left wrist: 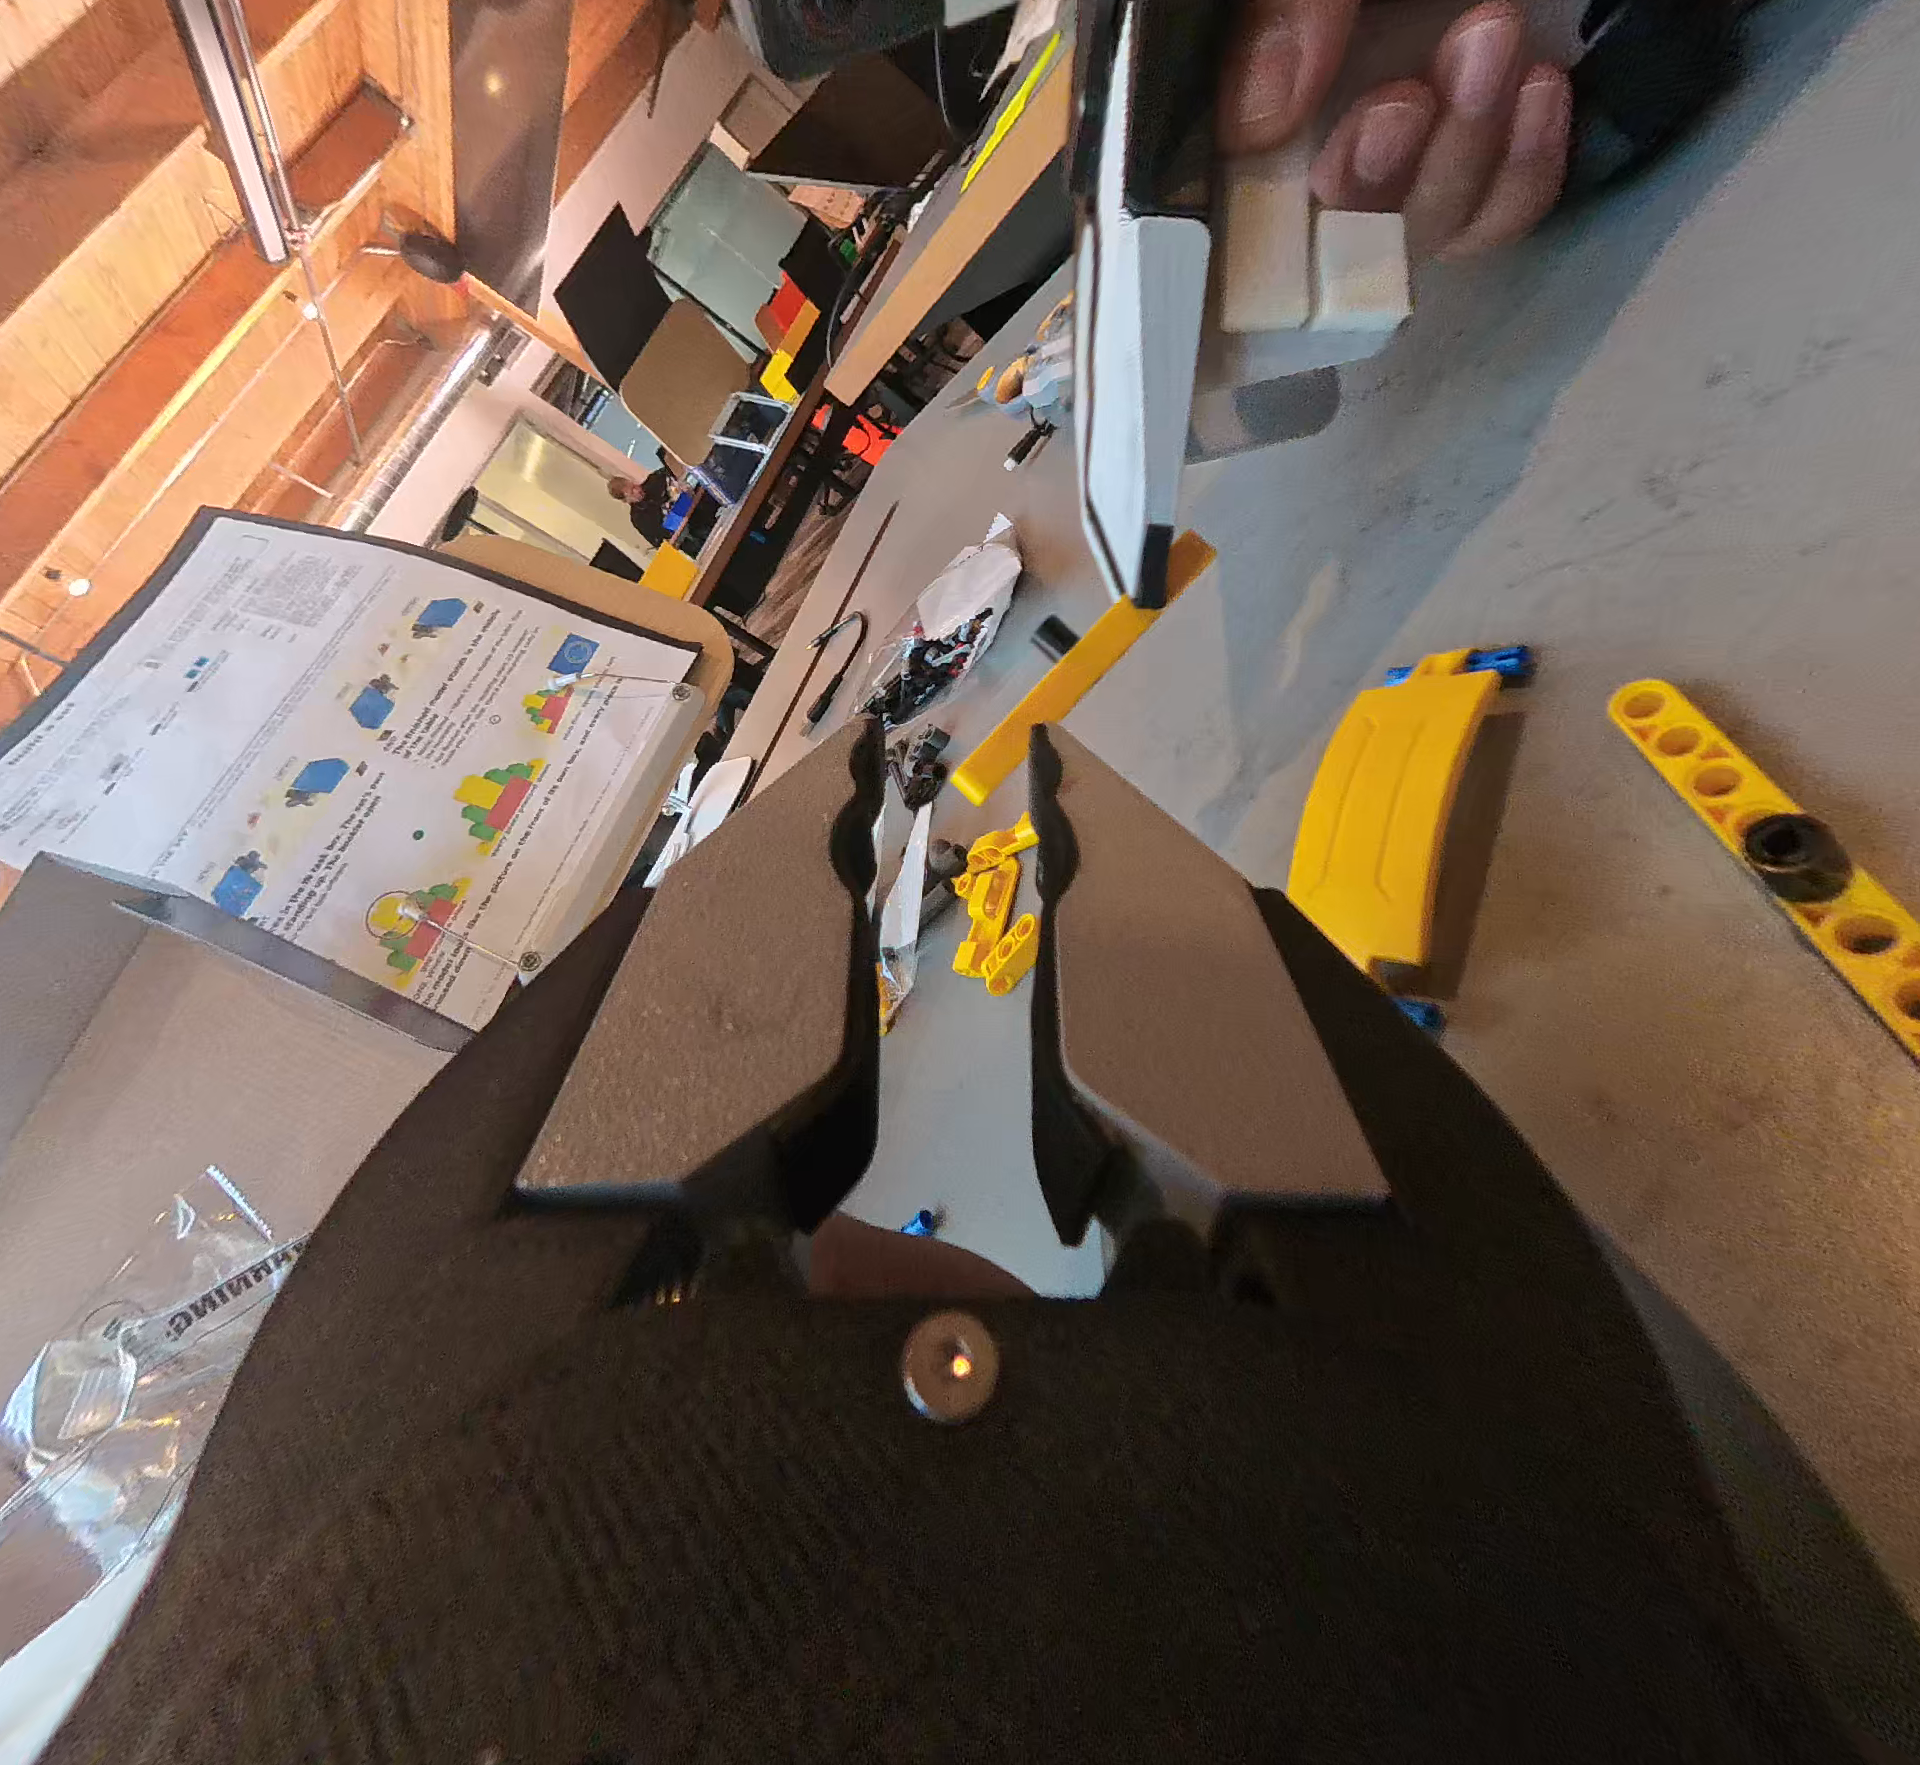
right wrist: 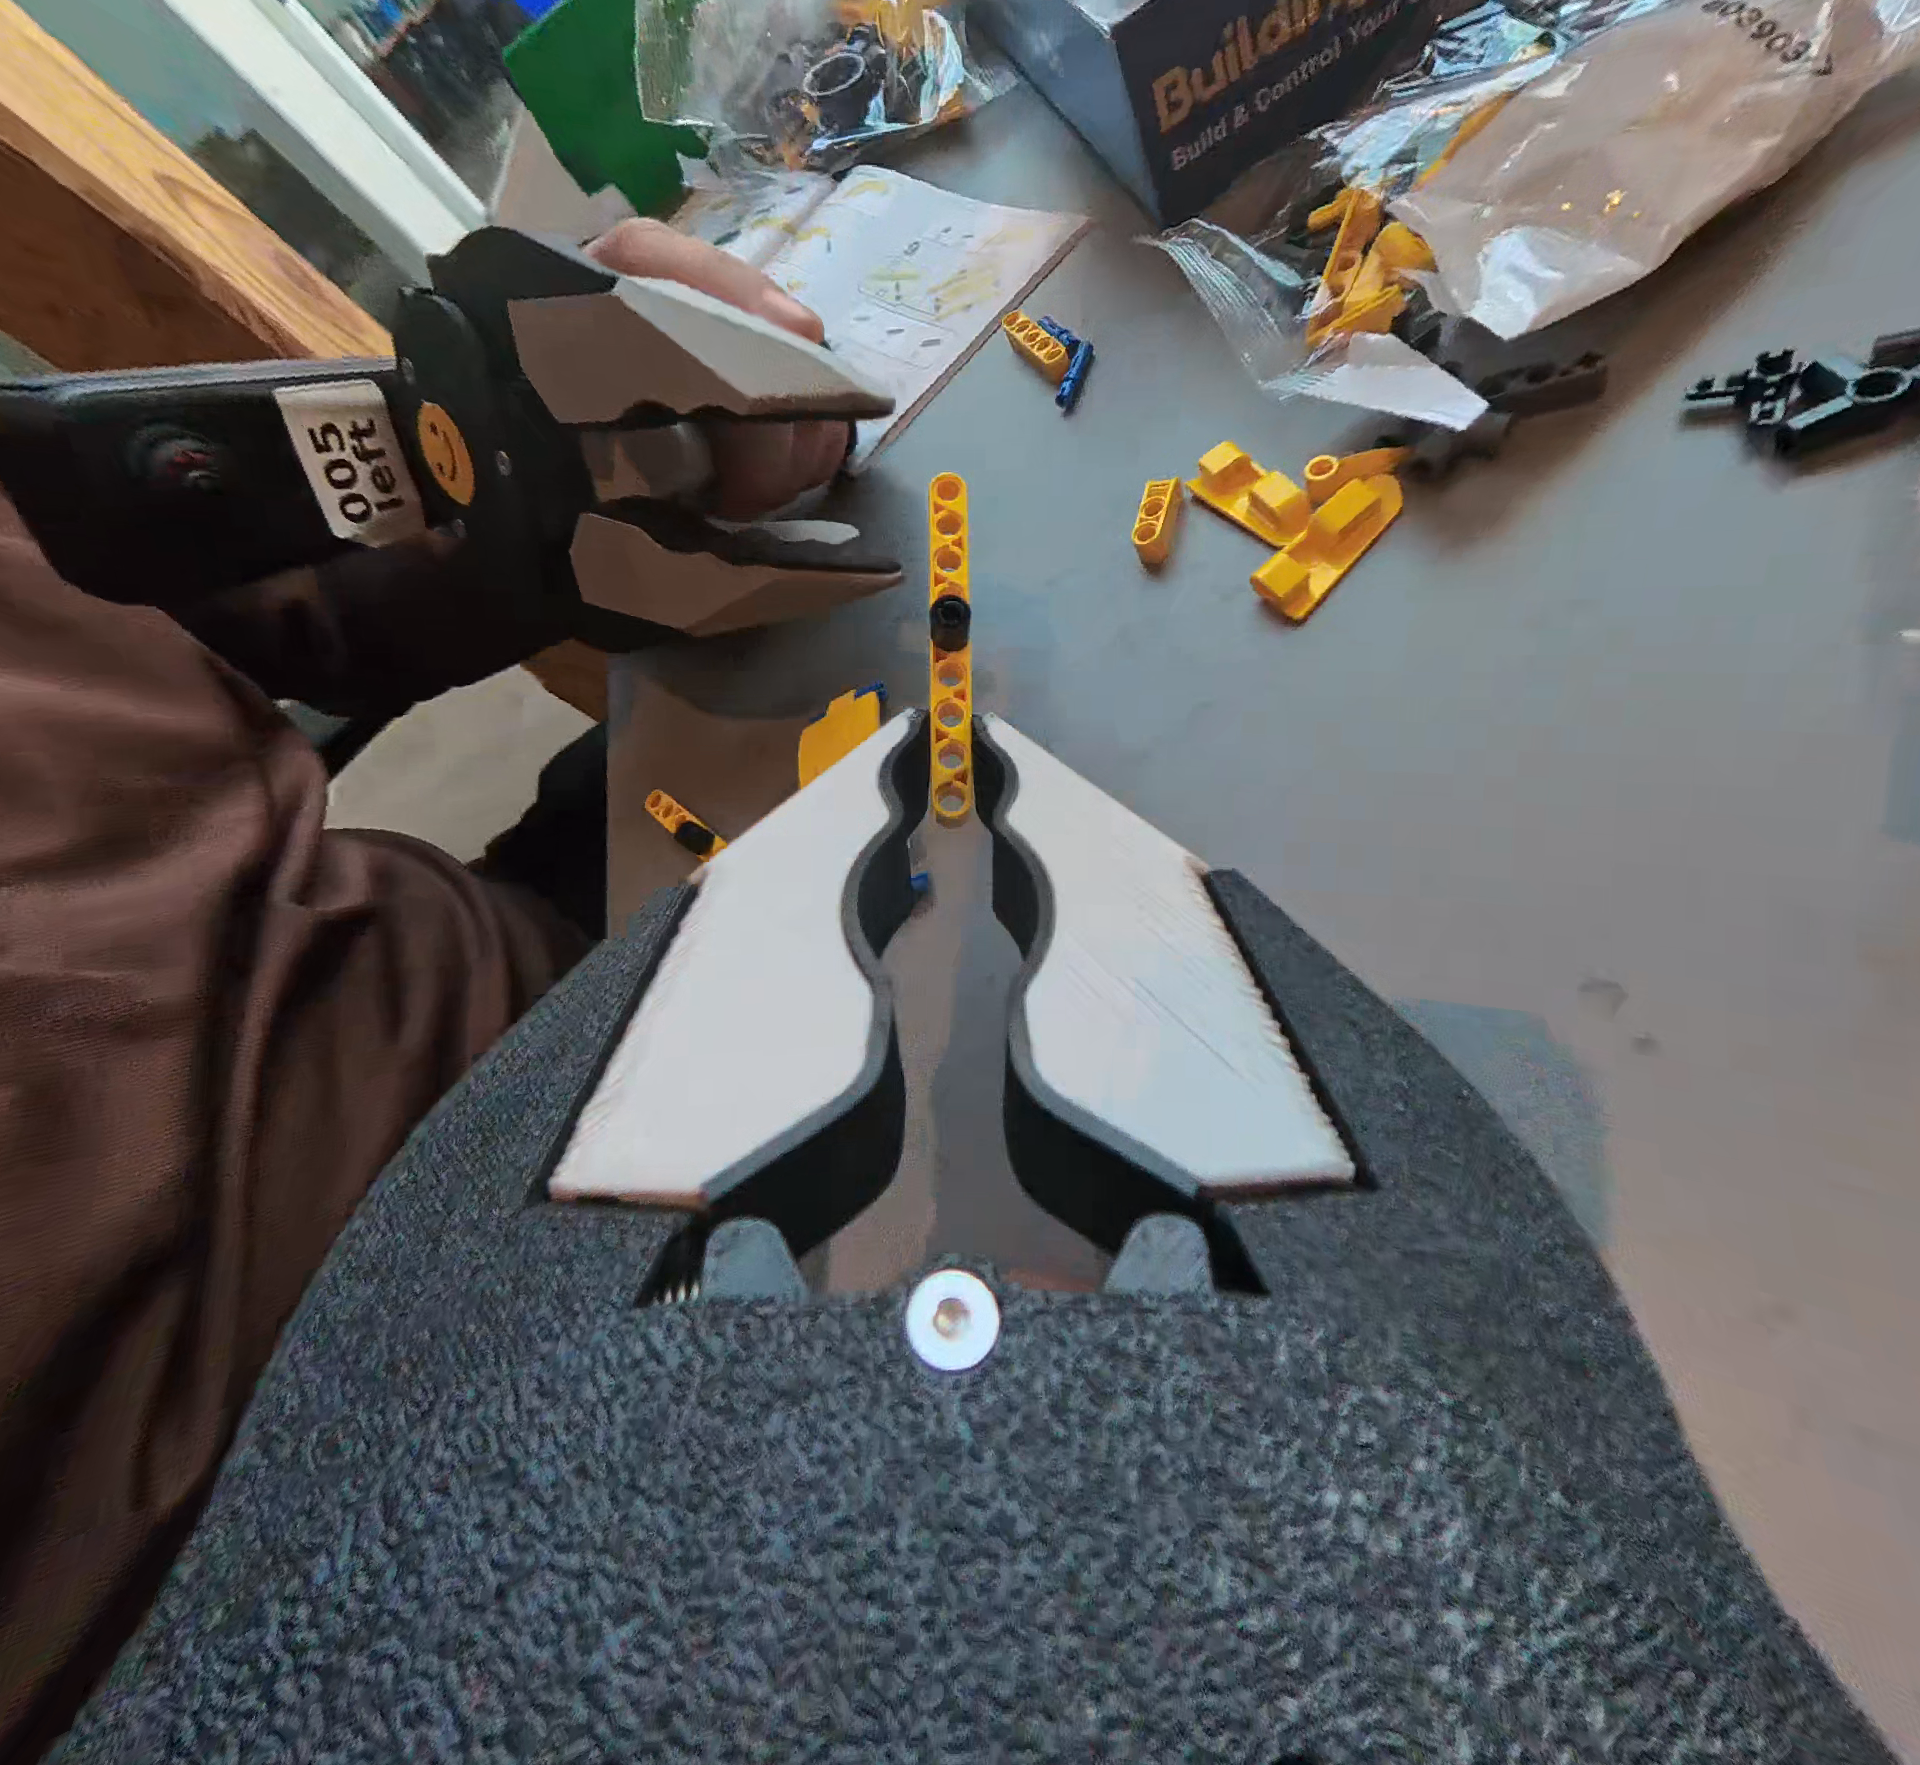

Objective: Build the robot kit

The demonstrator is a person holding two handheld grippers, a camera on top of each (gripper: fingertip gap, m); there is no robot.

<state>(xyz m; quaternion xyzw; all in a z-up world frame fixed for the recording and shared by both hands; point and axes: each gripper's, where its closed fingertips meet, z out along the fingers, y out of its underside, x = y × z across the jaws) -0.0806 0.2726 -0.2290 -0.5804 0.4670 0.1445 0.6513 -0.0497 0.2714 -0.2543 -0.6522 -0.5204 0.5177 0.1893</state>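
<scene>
At lower centre of the right wrist view, the right gripper (right wrist: 951,759) is held narrowly parted and empty, the near end of a yellow holed beam (right wrist: 949,666) seen between its tips. The beam's long axis runs straight up the frame, a black pin (right wrist: 949,616) seated midway. The left gripper (right wrist: 883,489), also parted and empty, is seen at mid-left, beside the beam's far end. Loose yellow pieces (right wrist: 1288,526) lie on the grey counter (right wrist: 1455,832), right.

One long yellow holed beam (right wrist: 948,645) lies here (a single black pin (right wrist: 949,616) plugged into it). Right of the beam: three clear plastic bags (right wrist: 1621,126), one dark box (right wrist: 1340,22), one instruction booklet (right wrist: 894,281).
</scene>
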